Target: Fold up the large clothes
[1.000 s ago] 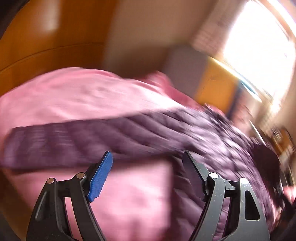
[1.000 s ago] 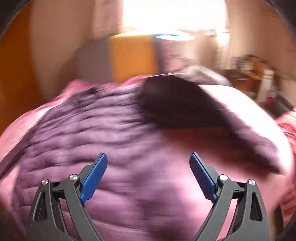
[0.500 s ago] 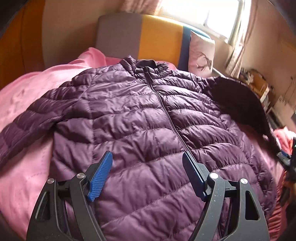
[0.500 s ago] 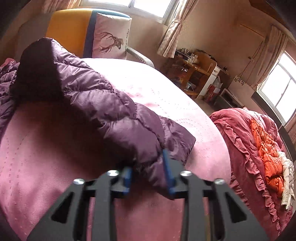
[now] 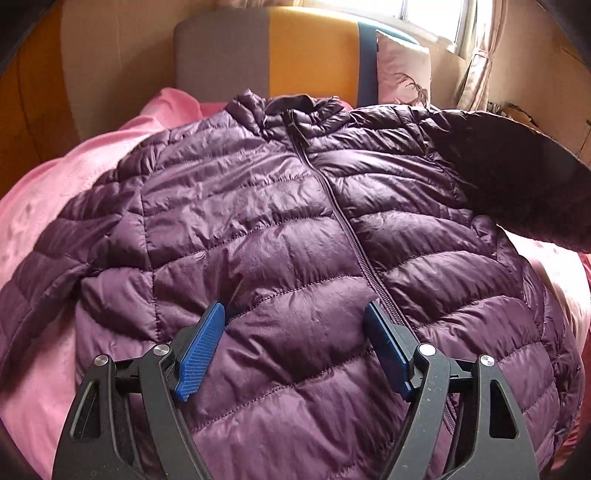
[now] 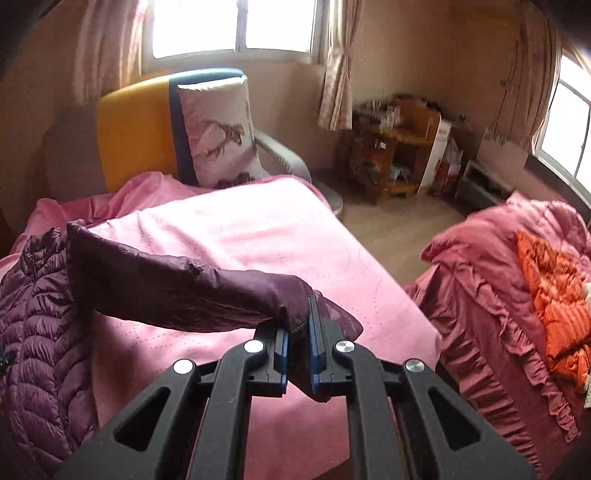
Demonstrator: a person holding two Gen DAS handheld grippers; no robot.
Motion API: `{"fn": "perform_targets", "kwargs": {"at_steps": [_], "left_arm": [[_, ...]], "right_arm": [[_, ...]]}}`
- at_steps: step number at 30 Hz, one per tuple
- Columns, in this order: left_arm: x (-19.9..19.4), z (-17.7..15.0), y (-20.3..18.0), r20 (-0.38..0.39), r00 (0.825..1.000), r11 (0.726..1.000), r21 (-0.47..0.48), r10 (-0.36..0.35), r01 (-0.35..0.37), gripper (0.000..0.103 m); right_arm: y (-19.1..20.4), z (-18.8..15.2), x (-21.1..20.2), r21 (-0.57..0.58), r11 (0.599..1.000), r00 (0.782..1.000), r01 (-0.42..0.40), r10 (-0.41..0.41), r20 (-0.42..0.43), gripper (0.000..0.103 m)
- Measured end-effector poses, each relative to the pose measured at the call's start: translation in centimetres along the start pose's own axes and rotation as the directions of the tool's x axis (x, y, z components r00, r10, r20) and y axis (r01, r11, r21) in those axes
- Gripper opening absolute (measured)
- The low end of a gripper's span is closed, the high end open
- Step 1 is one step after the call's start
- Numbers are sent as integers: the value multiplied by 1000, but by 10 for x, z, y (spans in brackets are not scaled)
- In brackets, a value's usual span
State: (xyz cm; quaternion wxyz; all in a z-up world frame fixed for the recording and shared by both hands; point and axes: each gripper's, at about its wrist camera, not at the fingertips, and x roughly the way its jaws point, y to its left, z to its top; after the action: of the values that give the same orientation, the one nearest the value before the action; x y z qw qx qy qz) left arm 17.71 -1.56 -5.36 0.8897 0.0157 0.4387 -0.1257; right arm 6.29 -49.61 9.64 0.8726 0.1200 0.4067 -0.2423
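Pink-covered bed [image 6: 258, 236] under a bright window [image 6: 236, 26], purple jacket [image 5: 280, 236] spread flat across it, left gripper [image 5: 295, 347] apart above the front, right gripper [image 6: 297, 343] clamped on the lifted sleeve [image 6: 192, 291]

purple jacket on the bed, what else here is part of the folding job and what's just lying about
Part of the job:
purple jacket
its sleeve, clamped in the right gripper
left gripper, open above the jacket

Just lying about:
deer pillow
orange garment
wooden shelf
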Motion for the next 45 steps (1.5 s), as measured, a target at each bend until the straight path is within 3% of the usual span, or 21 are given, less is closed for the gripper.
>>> {"fn": "perform_targets", "kwargs": {"at_steps": [3,5,6,8,9,10,14,16,18,20,23,24,25,27,30,32,35,38,42,45], "left_arm": [[5,-3,4,-4,1000,1000,2,-14,14,81],[8,-5,7,-6,1000,1000,-4,-25,24,83],[10,-5,8,-8,1000,1000,-8,-26,26,85],[12,-6,9,-10,1000,1000,-7,-23,22,86],[11,-7,8,-9,1000,1000,-3,-19,19,87],[11,-7,9,-8,1000,1000,-3,-17,17,88],[12,-9,9,-4,1000,1000,-11,-22,22,90],[13,-9,8,-5,1000,1000,-8,-20,20,92],[13,-9,7,-5,1000,1000,-2,-14,14,92],[14,-8,6,-6,1000,1000,0,-11,11,92],[14,-9,5,-1,1000,1000,4,-6,6,93],[14,-9,5,0,1000,1000,4,-4,4,93],[14,-9,5,0,1000,1000,5,-3,3,93],[14,-9,5,1,1000,1000,4,1,-1,93],[14,-9,4,-1,1000,1000,3,18,-18,94],[14,-9,5,-2,1000,1000,0,20,-20,94],[15,-7,7,-9,1000,1000,-7,21,-21,96],[16,-6,8,-13,1000,1000,-2,24,-24,96],[14,0,13,-45,999,1000,10,21,-21,96],[0,7,18,-20,1000,999,40,12,-11,96]], "right_arm": [[-17,23,56,68,997,994,26,-19,-103,9],[-27,36,85,128,990,992,52,-36,-124,15],[-31,43,92,150,986,993,66,-50,-109,23],[-41,53,99,204,975,995,92,-84,-50,58],[-46,53,99,245,963,994,111,-109,-22,96],[-53,52,94,289,951,993,106,-114,12,100],[-60,24,92,412,910,998,-52,34,51,99],[-51,2,102,445,875,980,-192,192,44,91],[-39,-12,116,476,836,956,-272,292,35,86],[-33,-18,136,529,795,943,-298,332,33,83],[-41,-9,153,632,719,949,-291,303,92,79],[-43,-2,158,655,695,946,-297,309,100,67],[-45,6,165,677,680,946,-283,315,78,41],[-46,16,170,675,699,953,-236,301,22,8],[-37,19,137,578,791,973,-201,229,25,7],[-35,-1,108,530,831,983,-171,184,29,7],[-34,-46,80,482,870,993,-102,122,-10,6],[-26,-74,78,428,902,995,-60,87,-43,7],[-20,-71,76,396,918,998,-29,50,-43,20],[-11,-67,58,354,935,999,1,17,-49,51]]}}
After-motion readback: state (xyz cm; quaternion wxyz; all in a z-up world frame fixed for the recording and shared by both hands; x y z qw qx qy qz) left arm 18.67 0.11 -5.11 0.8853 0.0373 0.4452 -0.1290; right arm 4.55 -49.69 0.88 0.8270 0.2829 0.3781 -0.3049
